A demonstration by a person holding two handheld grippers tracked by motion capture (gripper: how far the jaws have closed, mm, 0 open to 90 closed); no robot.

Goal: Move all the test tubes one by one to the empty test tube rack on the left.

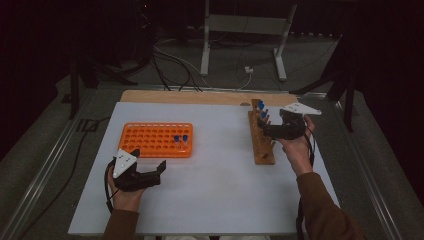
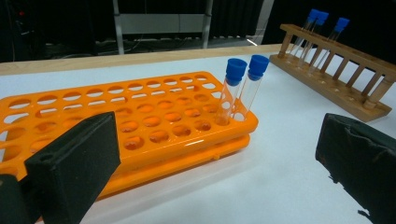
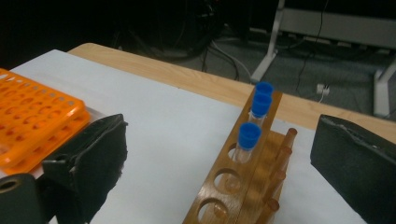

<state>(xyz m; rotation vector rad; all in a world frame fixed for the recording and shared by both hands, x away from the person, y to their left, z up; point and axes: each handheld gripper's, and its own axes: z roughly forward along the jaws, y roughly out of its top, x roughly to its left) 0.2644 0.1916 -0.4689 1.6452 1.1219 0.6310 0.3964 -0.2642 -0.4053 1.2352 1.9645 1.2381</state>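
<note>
1. Right gripper hangs with its jaws spread wide and empty, at the wooden rack.
2. Nearest blue-capped tube stands upright in that rack, just ahead between the jaws, long axis vertical.
3. Left gripper, likewise agape and empty, sits near the orange rack, well apart from that tube.

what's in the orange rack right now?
The orange rack holds two blue-capped test tubes, side by side in holes near one end; the other visible holes are empty. The left tool's jaws cover the rack's near corner in the left gripper view, so those holes are hidden.
</note>
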